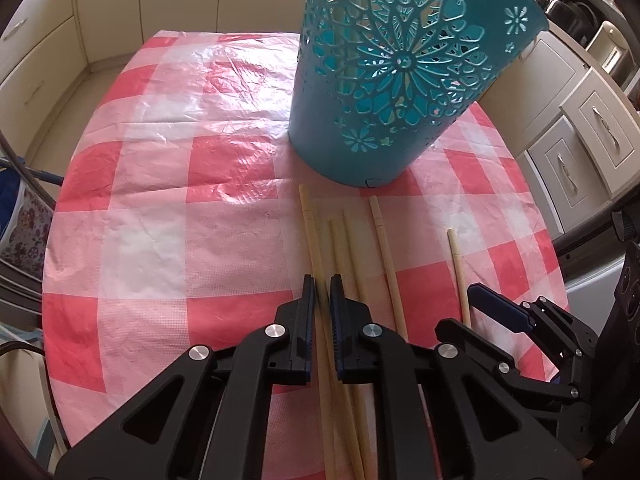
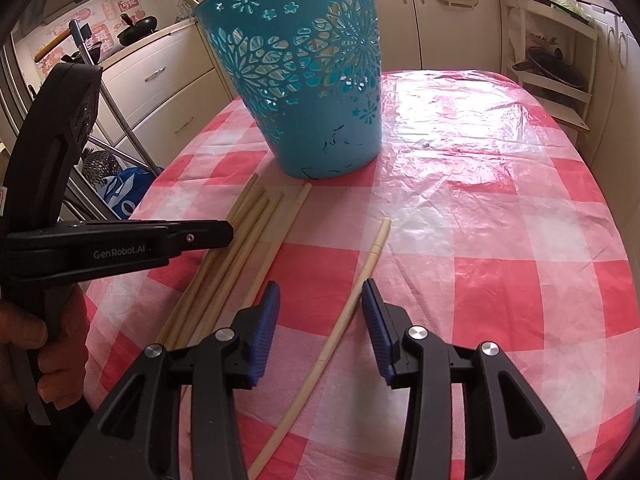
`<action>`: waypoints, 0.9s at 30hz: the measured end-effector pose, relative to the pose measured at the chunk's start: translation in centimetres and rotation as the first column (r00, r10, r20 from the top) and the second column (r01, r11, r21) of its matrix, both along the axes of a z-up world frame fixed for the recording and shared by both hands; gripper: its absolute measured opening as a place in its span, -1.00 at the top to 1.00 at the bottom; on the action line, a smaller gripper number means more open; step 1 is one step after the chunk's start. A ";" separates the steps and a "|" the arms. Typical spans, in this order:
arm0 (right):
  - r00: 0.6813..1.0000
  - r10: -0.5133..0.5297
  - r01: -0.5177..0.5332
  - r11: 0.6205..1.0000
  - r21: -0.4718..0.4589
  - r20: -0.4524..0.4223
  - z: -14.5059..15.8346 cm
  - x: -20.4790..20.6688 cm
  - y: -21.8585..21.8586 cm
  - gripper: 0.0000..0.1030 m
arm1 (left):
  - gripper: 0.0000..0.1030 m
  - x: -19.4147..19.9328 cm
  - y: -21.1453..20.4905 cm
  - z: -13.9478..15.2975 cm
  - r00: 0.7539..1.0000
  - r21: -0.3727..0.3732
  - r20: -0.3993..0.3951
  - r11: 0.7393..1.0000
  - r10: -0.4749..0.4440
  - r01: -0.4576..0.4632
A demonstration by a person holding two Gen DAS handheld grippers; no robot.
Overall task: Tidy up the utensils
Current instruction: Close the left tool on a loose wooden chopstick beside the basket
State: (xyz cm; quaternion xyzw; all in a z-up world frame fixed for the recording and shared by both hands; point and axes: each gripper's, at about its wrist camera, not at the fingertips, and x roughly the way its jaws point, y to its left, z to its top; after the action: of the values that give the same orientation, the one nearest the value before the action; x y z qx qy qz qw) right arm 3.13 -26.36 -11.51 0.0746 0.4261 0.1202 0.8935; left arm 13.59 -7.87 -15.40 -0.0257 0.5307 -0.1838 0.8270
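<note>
Several pale wooden chopsticks [image 1: 352, 248] lie side by side on the red-and-white checked tablecloth [image 1: 160, 184], in front of a teal cut-out basket [image 1: 384, 76]. My left gripper [image 1: 322, 286] is shut on the leftmost chopstick [image 1: 310, 224], low over the cloth. In the right wrist view the basket [image 2: 312, 92] stands at the back and the chopstick bundle [image 2: 240, 240] lies to the left. My right gripper [image 2: 320, 292] is open, its blue pads [image 2: 264, 320] straddling a single chopstick [image 2: 352, 296] that lies apart from the rest. The left gripper's body [image 2: 120, 244] shows at the left.
The round table's edge [image 1: 52, 240] drops off at the left. Cream kitchen cabinets [image 1: 580, 140] stand beyond the table on the right, with a metal rack [image 2: 116, 140] and a shelf unit [image 2: 552, 60] around it. Glossy cloth [image 2: 480, 160] stretches right of the basket.
</note>
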 end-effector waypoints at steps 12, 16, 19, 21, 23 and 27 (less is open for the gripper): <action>1.000 0.003 -0.003 1.000 0.023 -0.006 0.0 0.1 -0.4 0.16 | 0.88 1.2 0.5 0.3 1.000 -0.036 -0.024 0.999 0.019 -0.020; 1.000 0.003 -0.002 1.000 0.024 -0.007 0.0 0.1 -0.4 0.16 | 0.90 0.6 0.8 0.6 0.999 -0.052 -0.044 0.999 -0.011 0.009; 1.000 0.004 -0.004 1.000 0.022 -0.006 0.0 0.0 -0.4 0.13 | 0.89 0.9 1.3 0.6 0.998 -0.051 -0.056 0.999 0.001 -0.004; 1.000 0.007 -0.007 1.000 0.019 -0.005 0.0 0.0 -0.3 0.10 | 0.89 1.1 1.6 0.8 0.998 -0.079 -0.056 0.997 0.009 -0.013; 1.000 0.010 -0.009 1.000 0.017 -0.005 0.0 0.0 -0.3 0.10 | 0.89 1.0 1.8 1.3 0.999 -0.076 -0.035 0.997 -0.001 -0.002; 1.000 0.011 -0.010 1.000 0.023 -0.006 0.0 0.0 -0.4 0.10 | 0.90 0.9 1.4 1.5 0.999 -0.056 -0.028 0.998 -0.018 0.017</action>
State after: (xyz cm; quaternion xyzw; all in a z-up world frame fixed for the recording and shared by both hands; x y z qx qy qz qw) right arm 3.15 -26.74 -11.54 0.0831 0.4278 0.1296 0.8906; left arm 14.47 -6.42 -13.93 -0.0467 0.5373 -0.2054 0.8166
